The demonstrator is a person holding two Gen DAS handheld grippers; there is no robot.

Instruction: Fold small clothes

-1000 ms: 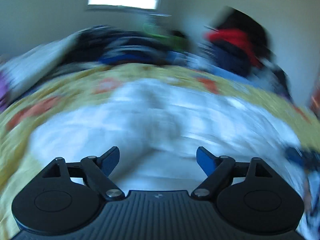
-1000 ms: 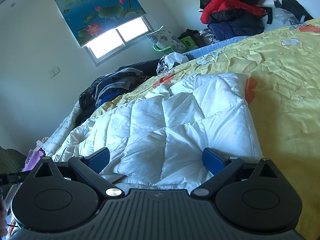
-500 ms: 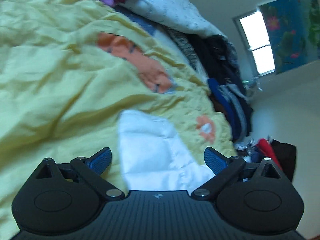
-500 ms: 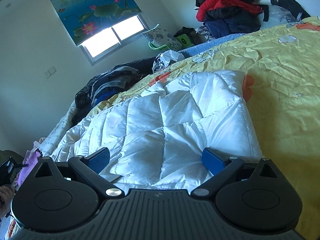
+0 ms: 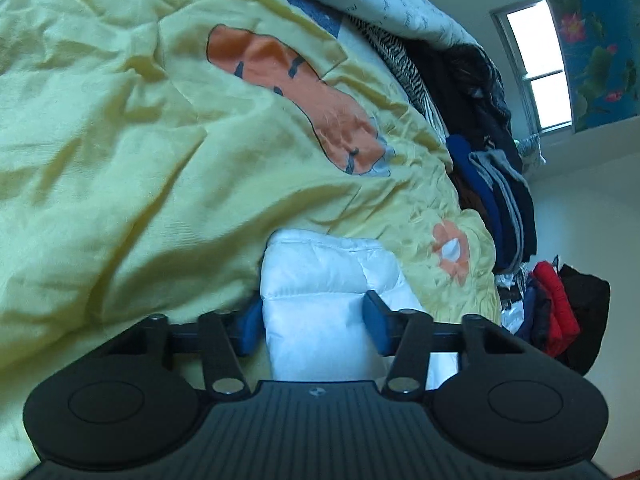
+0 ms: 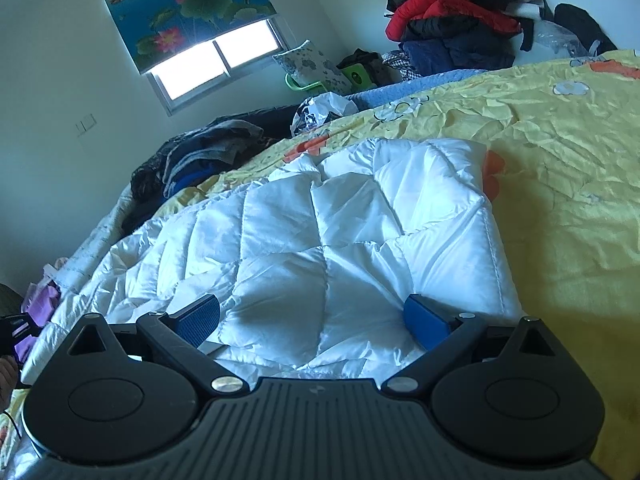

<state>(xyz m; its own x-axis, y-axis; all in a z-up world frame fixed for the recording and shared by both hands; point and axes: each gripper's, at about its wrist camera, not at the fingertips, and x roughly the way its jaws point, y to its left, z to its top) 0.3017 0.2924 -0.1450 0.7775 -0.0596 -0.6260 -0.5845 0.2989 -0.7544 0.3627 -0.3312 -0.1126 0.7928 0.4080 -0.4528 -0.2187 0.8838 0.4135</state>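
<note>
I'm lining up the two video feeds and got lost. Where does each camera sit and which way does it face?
Left wrist: on the left gripper, low over the yellow bedspread, facing one end of the white quilted garment between its blue fingers.
Right wrist: on the right gripper, open over the garment's broad quilted face, facing the window.
Both show the garment, bedspread, window and red jacket.
</note>
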